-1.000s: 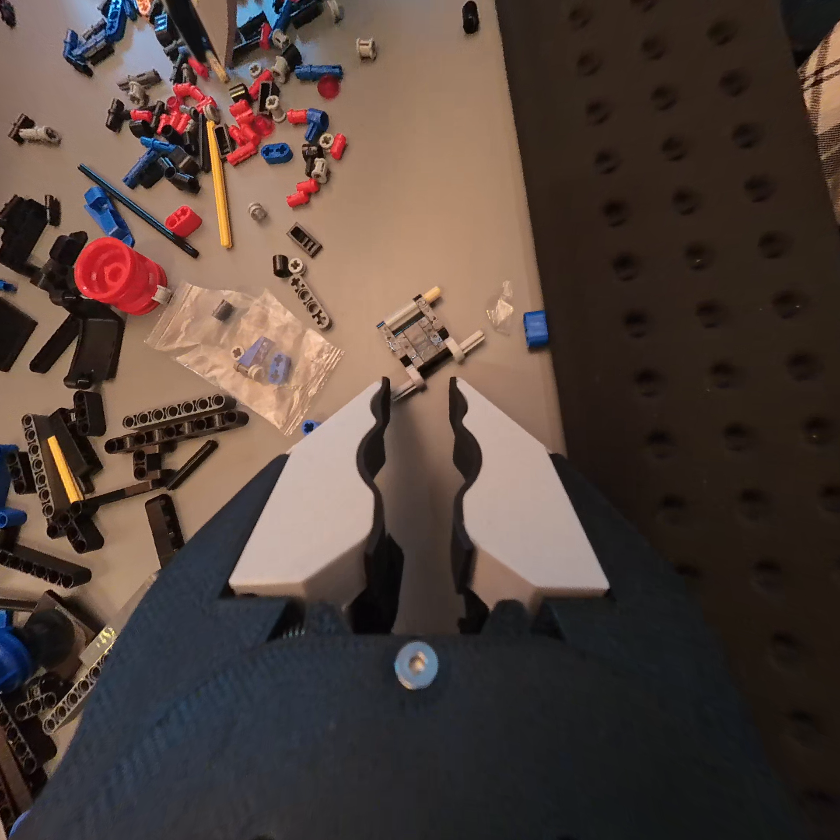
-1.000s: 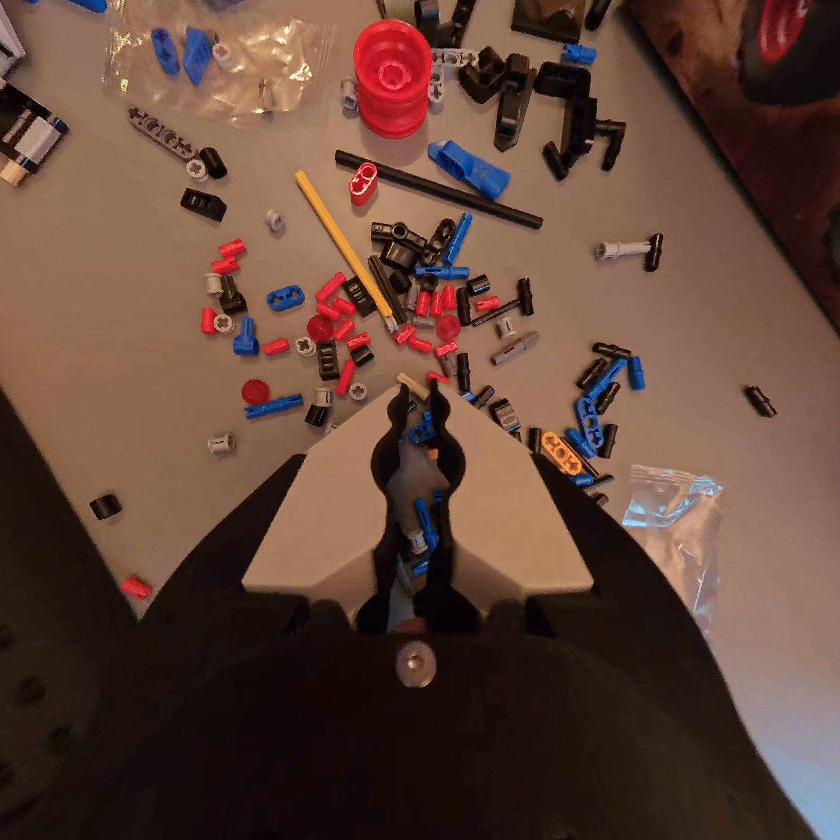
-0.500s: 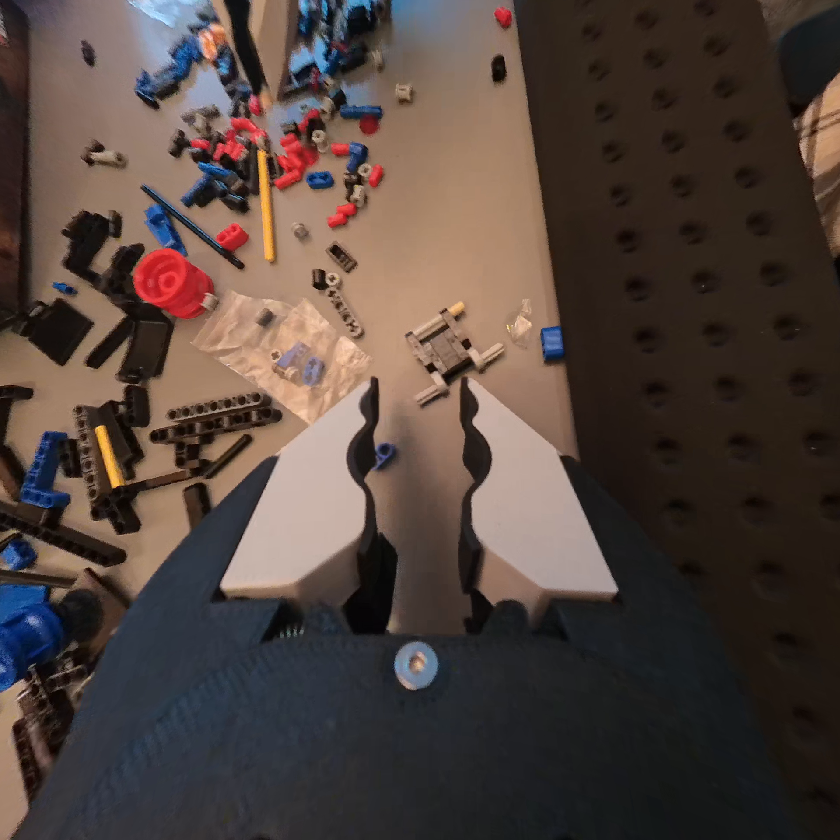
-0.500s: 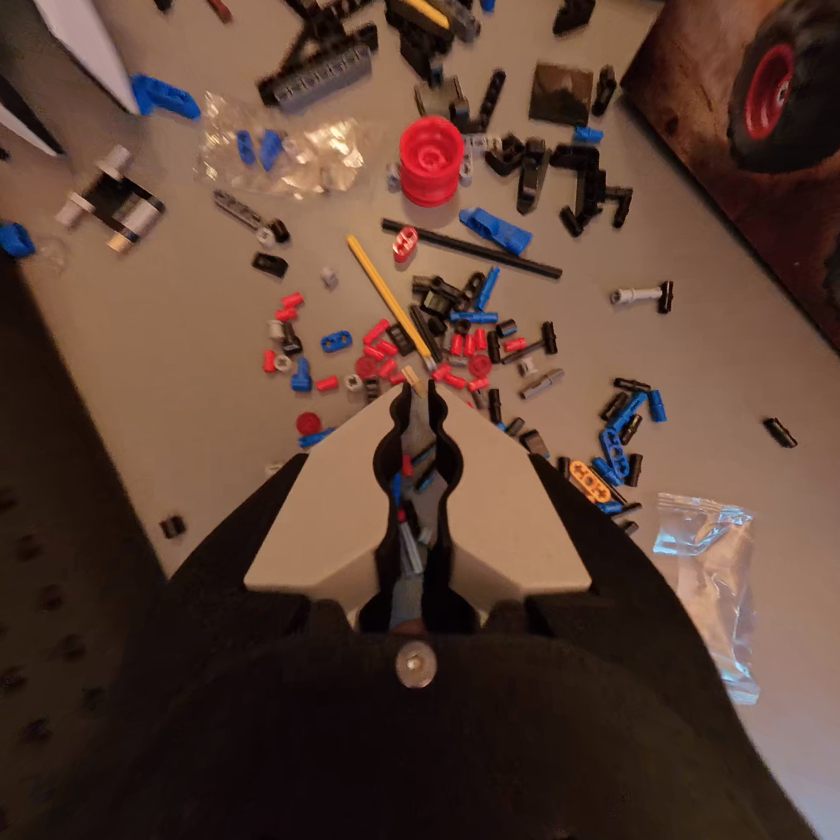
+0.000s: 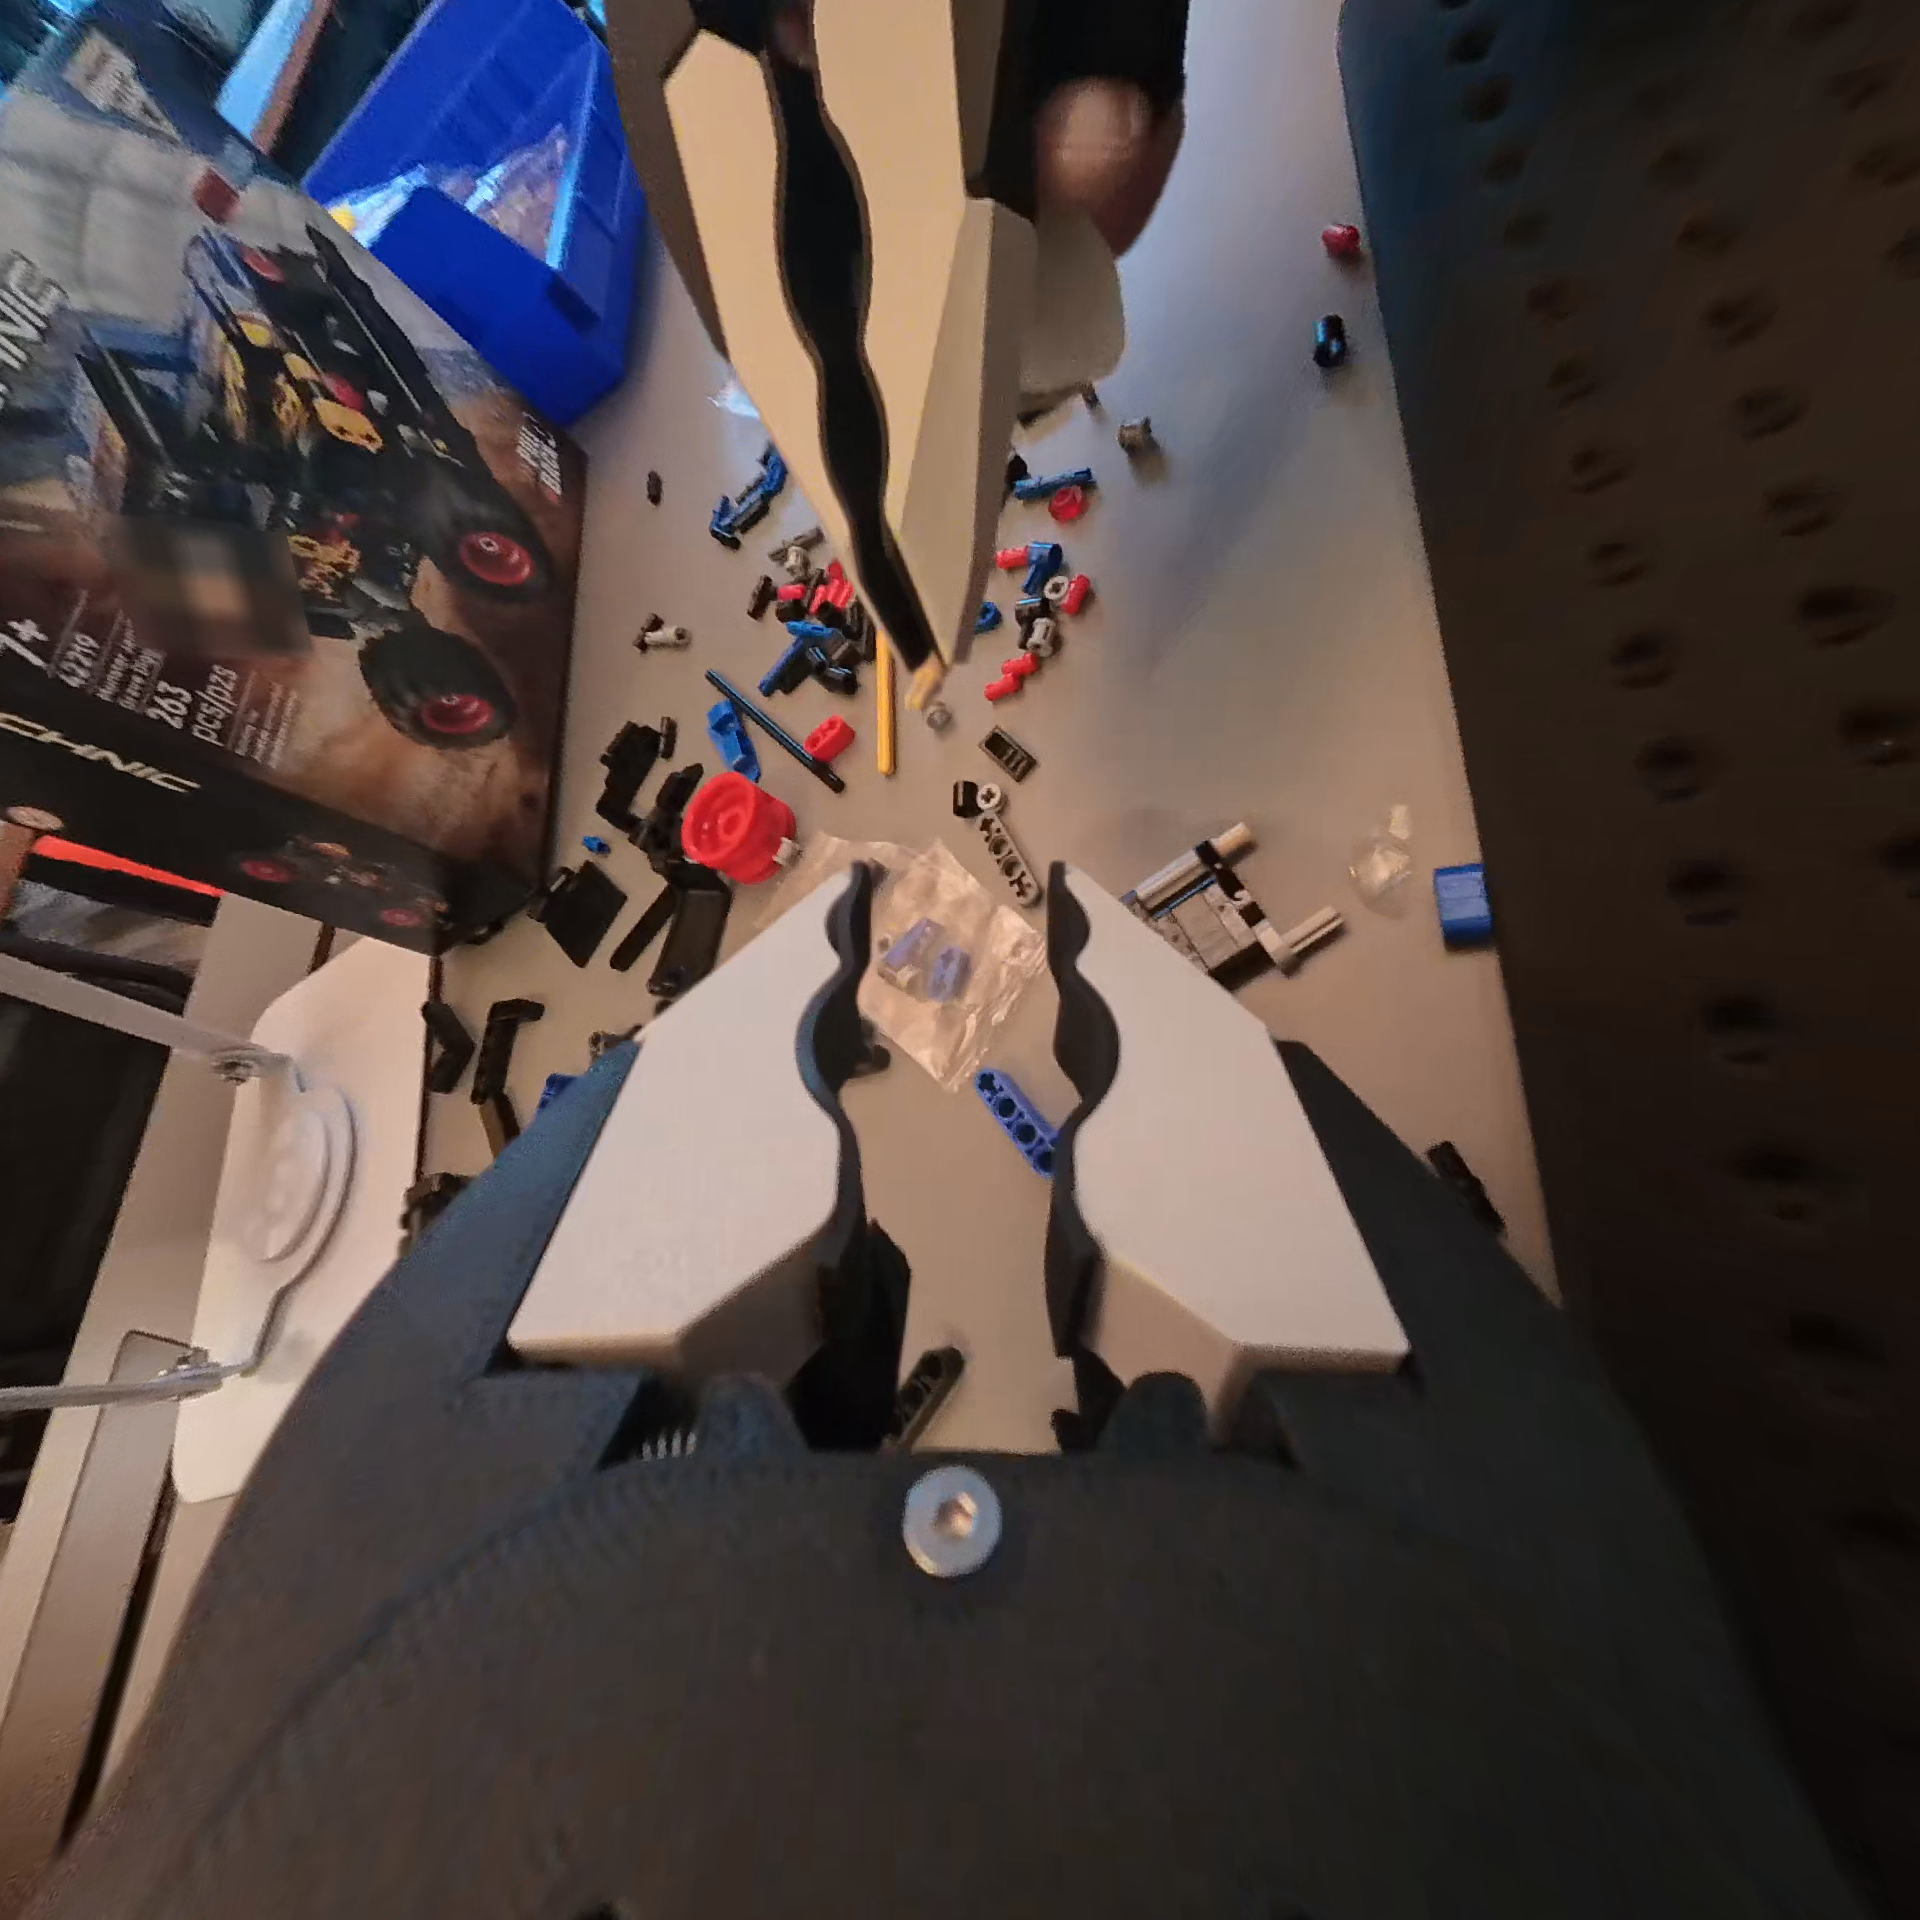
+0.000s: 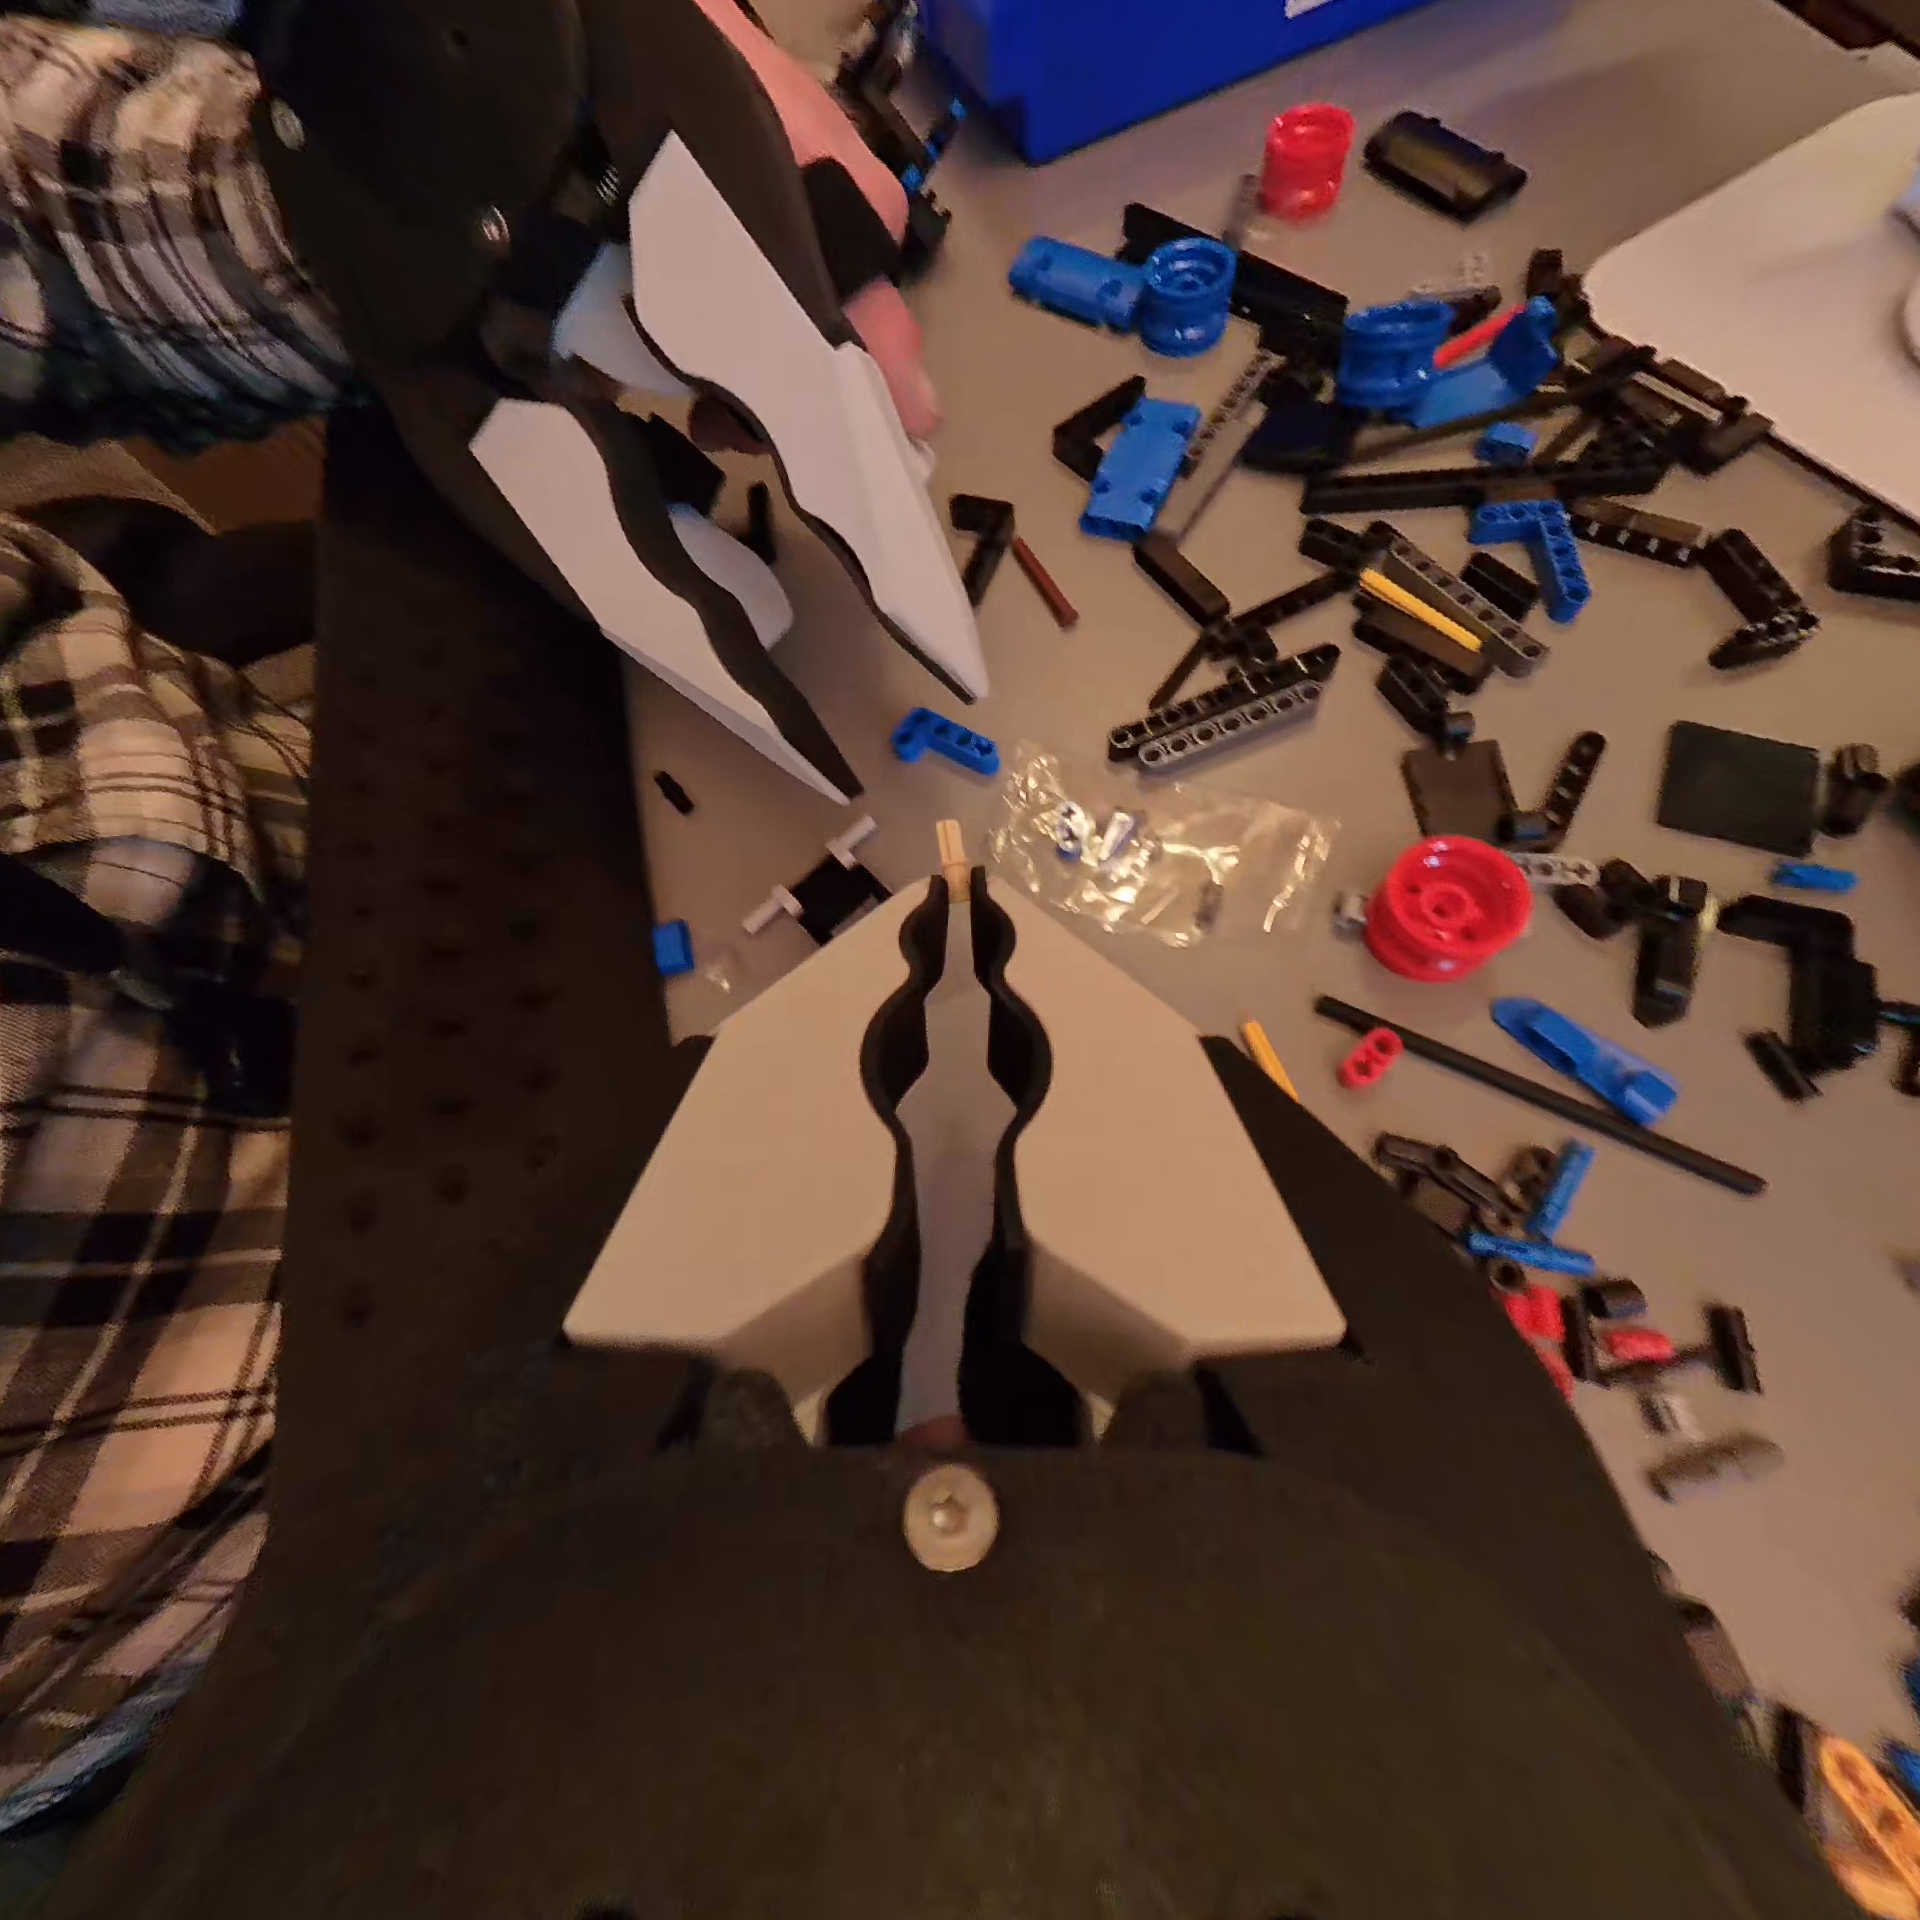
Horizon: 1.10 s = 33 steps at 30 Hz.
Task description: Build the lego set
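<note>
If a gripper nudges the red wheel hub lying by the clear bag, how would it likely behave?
The red wheel hub looks like rigid, light plastic, so it should slide easily. It seems to lie on its round side in the left wrist view, so it may roll toward the clear bag.

left gripper [image 5: 951, 883] jaws apart, right gripper [image 6: 961, 883] pinching

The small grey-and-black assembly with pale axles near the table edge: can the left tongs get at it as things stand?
Probably yes. The left tongs are open and empty, and the small grey-and-black assembly lies just beside their right tip with nothing on it. The right tongs, shut on a tan pin, hang nearby and might crowd the approach.
</note>
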### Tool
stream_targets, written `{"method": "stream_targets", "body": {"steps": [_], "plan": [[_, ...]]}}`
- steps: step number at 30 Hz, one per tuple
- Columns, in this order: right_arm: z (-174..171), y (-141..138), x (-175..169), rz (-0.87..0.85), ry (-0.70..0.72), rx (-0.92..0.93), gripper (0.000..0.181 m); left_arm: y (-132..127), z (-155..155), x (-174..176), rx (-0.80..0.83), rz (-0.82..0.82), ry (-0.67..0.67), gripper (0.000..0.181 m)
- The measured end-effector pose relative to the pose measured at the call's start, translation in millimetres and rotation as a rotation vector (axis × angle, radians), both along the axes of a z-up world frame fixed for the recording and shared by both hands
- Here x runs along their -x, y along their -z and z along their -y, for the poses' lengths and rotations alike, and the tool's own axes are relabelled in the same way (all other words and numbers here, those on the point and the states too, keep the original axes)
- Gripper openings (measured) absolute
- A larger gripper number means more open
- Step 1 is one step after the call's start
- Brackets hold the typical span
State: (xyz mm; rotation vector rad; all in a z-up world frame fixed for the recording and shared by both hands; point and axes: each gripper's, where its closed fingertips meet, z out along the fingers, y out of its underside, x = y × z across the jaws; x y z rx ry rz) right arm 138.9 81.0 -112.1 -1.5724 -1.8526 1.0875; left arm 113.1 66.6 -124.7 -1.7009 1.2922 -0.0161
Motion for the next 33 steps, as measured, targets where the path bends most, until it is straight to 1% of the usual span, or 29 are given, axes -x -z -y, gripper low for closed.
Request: {"method": "stream_targets", "body": {"steps": [4,8,9,12,14,18,22,27,33], "plan": [[10.8,-3.6,8.4,-0.030,-0.023,0.062,0.003,-10.8,-3.8,-4.4,-0.093,-0.001,-0.002,0.029],[18.4,-4.7,13.7,-0.043,-0.041,0.099,0.003,-10.4,-2.5,-10.8,-0.154,-0.058,0.024,0.023],[20.6,-5.6,14.8,-0.047,-0.047,0.111,0.003,-9.0,-1.8,-12.1,-0.163,-0.075,0.031,0.020],[24.9,-5.0,16.7,-0.046,-0.059,0.126,0.003,-8.3,-1.3,-12.9,-0.207,-0.126,0.041,0.004],[24.4,-6.9,17.3,-0.058,-0.054,0.139,0.003,-10.1,-1.8,-12.5,-0.222,-0.130,0.038,0.003],[21.6,-19.0,17.7,-0.123,-0.041,0.176,0.004,-20.8,-4.3,-12.6,-0.234,-0.060,0.015,0.002],[24.2,-23.1,17.8,-0.156,-0.048,0.190,0.012,-32.3,-3.8,-14.0,-0.246,0.025,0.014,0.002],[25.1,-28.5,18.9,-0.202,-0.051,0.247,0.008,-37.7,-3.6,-14.9,-0.286,0.027,0.021,0.002],[25.6,-35.9,18.3,-0.245,-0.058,0.302,0.009,-44.2,-3.5,-15.0,-0.312,0.042,0.018,0.002]]}}
